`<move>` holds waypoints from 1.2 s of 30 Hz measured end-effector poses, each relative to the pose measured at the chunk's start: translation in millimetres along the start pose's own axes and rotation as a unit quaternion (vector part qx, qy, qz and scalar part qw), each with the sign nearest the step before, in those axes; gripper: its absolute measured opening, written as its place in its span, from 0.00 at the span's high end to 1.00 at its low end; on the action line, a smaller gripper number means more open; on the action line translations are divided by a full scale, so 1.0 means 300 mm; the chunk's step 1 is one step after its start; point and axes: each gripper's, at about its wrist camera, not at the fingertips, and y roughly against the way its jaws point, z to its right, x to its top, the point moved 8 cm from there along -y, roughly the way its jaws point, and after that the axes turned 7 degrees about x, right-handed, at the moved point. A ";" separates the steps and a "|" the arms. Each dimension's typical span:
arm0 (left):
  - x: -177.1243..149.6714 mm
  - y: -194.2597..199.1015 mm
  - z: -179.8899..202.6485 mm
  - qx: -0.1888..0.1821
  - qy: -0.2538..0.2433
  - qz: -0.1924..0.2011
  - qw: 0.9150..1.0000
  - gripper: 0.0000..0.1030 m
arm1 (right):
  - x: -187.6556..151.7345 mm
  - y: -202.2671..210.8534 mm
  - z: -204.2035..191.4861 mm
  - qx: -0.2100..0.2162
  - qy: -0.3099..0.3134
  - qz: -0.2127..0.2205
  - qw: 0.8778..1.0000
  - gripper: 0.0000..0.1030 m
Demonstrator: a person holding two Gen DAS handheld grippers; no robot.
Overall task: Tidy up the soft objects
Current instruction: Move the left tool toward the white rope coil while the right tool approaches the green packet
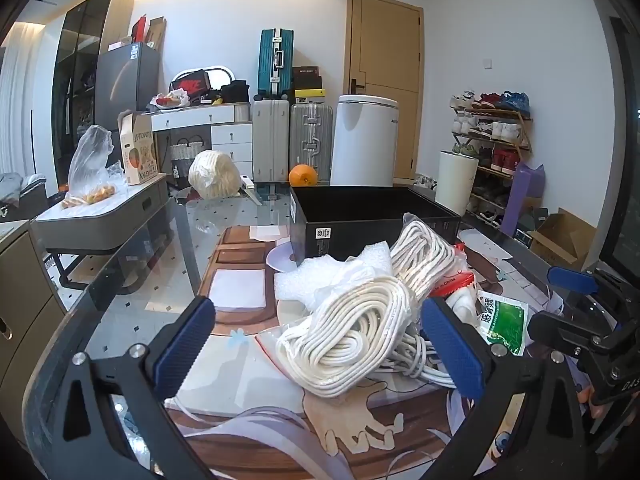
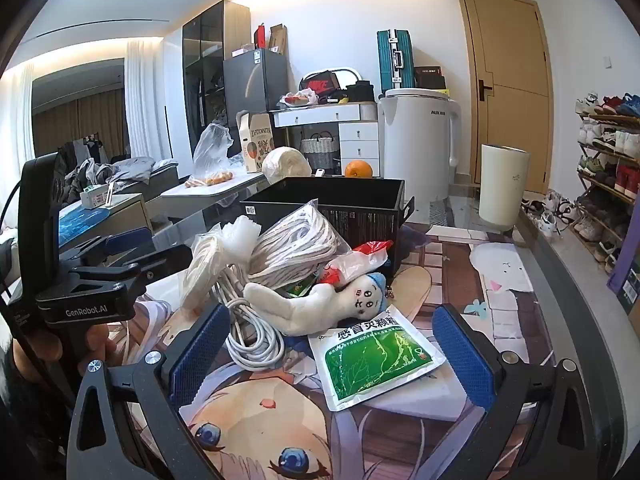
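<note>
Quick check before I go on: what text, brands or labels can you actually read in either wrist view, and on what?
"GenRobot.AI": body of the left tongs.
"AUX": white appliance.
"感冒灵颗粒": green sachet.
"...in China", partly hidden: red-and-white packet.
Black box print, its sticker and the fruit carton: too small or distorted.

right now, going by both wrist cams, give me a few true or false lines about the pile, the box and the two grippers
1. The black box is open at the top. True.
2. The left gripper is shut on the coiled white rope. False: its fingers stand wide apart, the rope bundle lying between them ungripped.
3. The white plush toy lies in the pile in front of the box. True.
4. The green sachet is inside the box. False: it lies flat on the table mat, between the fingers of the right gripper.
5. The right gripper holds the plush toy. False: it is open and empty.
6. An orange sits beyond the box. True.
</note>
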 end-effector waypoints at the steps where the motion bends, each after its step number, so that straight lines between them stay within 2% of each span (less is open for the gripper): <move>1: 0.001 0.000 0.001 -0.002 0.004 0.002 1.000 0.00 | 0.001 0.001 0.000 0.000 0.001 0.002 1.000 0.00; 36: -0.011 -0.004 0.022 0.007 -0.023 0.001 1.000 0.00 | 0.000 0.000 0.000 0.000 0.000 0.001 1.000 0.00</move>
